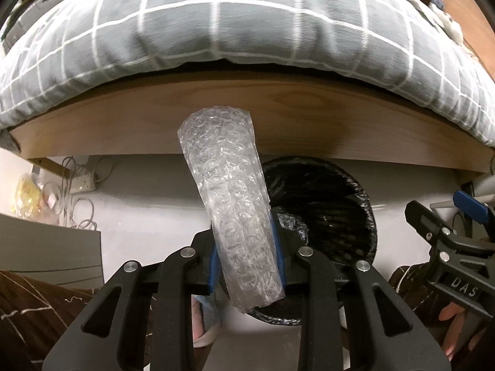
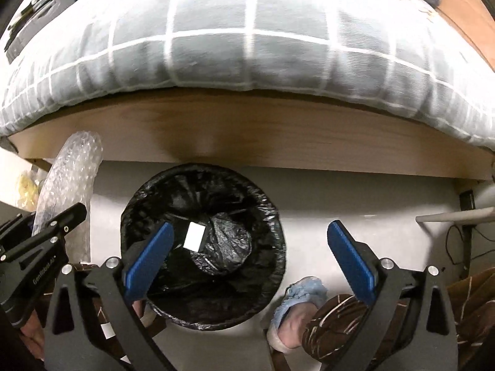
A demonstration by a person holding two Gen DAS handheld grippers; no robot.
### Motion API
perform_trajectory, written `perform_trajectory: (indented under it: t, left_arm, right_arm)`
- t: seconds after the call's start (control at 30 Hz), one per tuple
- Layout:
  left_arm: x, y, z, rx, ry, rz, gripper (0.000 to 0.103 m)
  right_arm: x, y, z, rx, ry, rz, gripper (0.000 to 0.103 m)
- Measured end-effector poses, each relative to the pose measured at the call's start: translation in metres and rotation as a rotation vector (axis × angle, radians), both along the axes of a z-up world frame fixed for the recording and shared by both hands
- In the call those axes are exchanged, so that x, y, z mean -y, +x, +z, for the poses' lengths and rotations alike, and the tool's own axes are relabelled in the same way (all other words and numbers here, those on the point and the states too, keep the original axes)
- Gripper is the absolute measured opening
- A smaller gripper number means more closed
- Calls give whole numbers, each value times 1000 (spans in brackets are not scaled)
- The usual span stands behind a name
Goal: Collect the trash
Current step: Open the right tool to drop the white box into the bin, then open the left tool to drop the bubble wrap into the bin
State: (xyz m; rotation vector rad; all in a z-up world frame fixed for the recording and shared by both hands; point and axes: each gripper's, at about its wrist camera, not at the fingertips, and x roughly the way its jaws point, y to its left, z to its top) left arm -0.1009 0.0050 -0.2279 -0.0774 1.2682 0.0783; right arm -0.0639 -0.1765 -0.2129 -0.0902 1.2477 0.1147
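Observation:
My left gripper (image 1: pixel 246 253) is shut on a roll of clear bubble wrap (image 1: pixel 230 198) that sticks up and forward, held just left of the round bin lined with a black bag (image 1: pixel 337 210). In the right wrist view the bubble wrap (image 2: pixel 72 182) shows at the left with the left gripper (image 2: pixel 40 241) under it. My right gripper (image 2: pixel 250 256) is open and empty above the bin (image 2: pixel 202 244). A small white piece (image 2: pixel 194 236) lies inside the bin. The right gripper (image 1: pixel 445 241) shows at the right edge of the left wrist view.
A bed with a wooden side board (image 2: pixel 247 136) and grey checked duvet (image 2: pixel 247 40) stands right behind the bin. Cables and a power strip (image 1: pixel 80 182) lie on the floor at left. A foot in a blue slipper (image 2: pixel 298 303) is right of the bin.

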Motion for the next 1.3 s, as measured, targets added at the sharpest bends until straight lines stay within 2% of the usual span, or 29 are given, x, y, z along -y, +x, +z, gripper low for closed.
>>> perform_trajectory:
  t: [0.5, 0.77, 0.9, 0.97, 1.03, 1.13, 1.3]
  left_arm:
    - [66, 7, 2, -4, -21, -124, 27]
    - [89, 10, -2, -20, -18, -177, 31]
    - [91, 9, -7, -23, -8, -186, 40]
    - [89, 9, -7, -13, -6, -182, 49]
    - [88, 8, -7, 3, 8, -175, 67]
    - [83, 9, -5, 14, 6, -156, 77]
    - [73, 8, 16, 66, -9, -138, 89]
  right_arm:
    - [57, -9, 12, 40, -12, -111, 96]
    - [80, -14, 13, 30, 2, -163, 96]
    - [81, -13, 11, 29, 9, -170, 95]
    - [81, -13, 13, 32, 10, -171, 96]
    - [79, -13, 15, 36, 12, -170, 96]
    - [77, -14, 19, 42, 4, -165, 96]
    - [73, -16, 41, 93, -10, -143, 96]
